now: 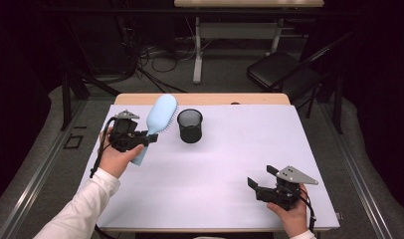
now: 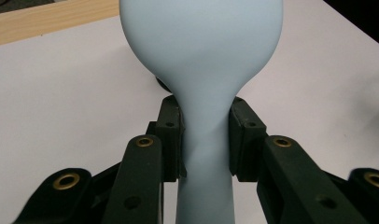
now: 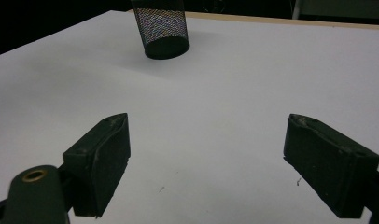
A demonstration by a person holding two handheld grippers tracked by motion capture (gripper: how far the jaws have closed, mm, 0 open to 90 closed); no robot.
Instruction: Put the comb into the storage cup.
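1. At nine o'clock on the white table [image 1: 215,164], the left gripper [image 1: 143,139] clamps a pale blue brush [image 1: 157,122] by the neck of its handle, where the handle narrows below the head.
2. From the grip the brush head angles up toward one o'clock, off the tabletop, and the handle end pokes out toward seven o'clock past the person's left hand [image 1: 115,157].
3. Seen along the left gripper [image 2: 205,135], the two black pads press the brush [image 2: 201,56] from both sides, with the smooth rounded back of the head facing the camera.
4. Just beside the brush head, at its three o'clock, stands a black mesh cup [image 1: 190,125], upright, mouth open to the top; brush and cup are near but apart.
5. At five o'clock on the table, the right gripper [image 1: 262,179] rests in the person's right hand [image 1: 292,214], its jaws spread wide with nothing between them.
6. Looking along the right gripper [image 3: 206,158], bare white table [image 3: 225,93] lies between the parted pads, and the cup [image 3: 162,28] stands well off at eleven o'clock of that view.
7. A white sleeve [image 1: 80,209] covers the left forearm, which enters from seven o'clock.
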